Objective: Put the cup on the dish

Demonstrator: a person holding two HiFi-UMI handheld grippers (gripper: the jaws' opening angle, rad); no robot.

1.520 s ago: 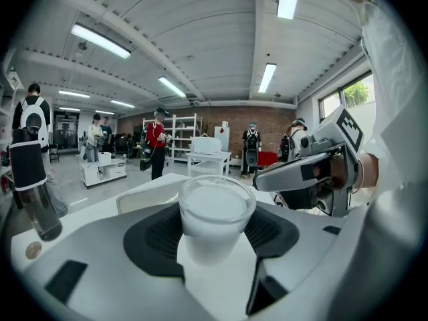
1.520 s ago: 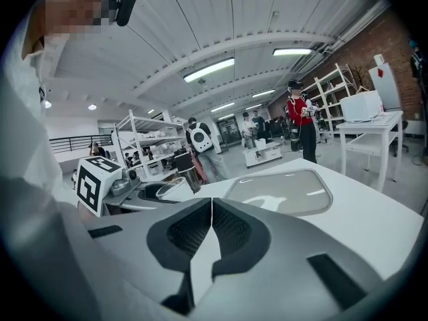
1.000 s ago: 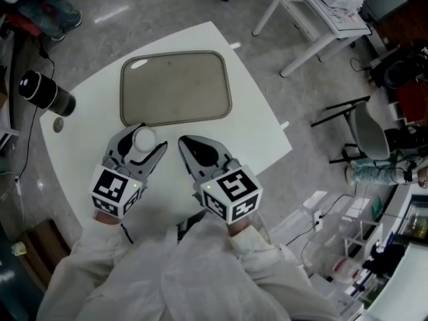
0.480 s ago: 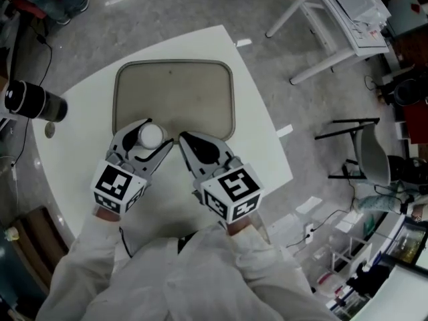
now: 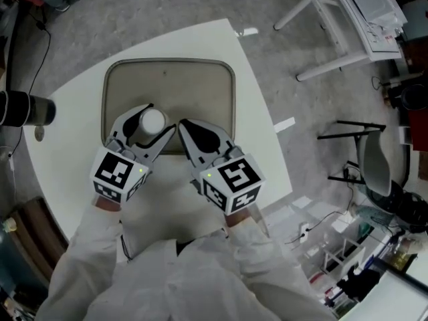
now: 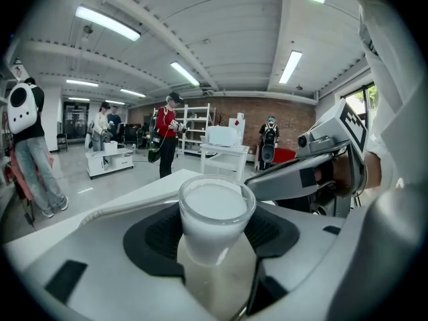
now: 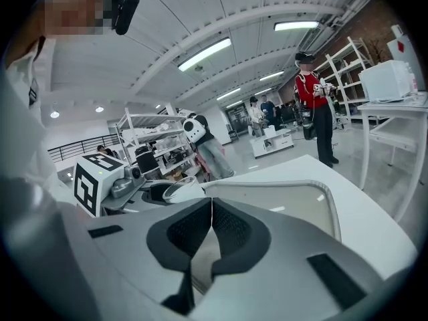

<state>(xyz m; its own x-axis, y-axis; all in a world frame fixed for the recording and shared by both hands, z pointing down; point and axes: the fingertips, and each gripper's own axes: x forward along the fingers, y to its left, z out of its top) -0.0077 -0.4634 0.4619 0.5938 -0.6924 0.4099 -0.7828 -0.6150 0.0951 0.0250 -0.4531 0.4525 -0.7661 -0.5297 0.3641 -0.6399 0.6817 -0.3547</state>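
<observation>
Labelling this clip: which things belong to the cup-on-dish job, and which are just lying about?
In the job: cup, dish, left gripper gripping the cup.
Lying about: black cylinder, chair, white desk.

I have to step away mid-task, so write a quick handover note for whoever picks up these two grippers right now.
Left gripper: shut on the cup, which is upright.
Right gripper: shut, empty, beside it.
The cup is over the near edge of the dish on the white table.
Done: cup picked up and brought to the dish.
Left: lower it onto the dish, open the jaws, pull back.
</observation>
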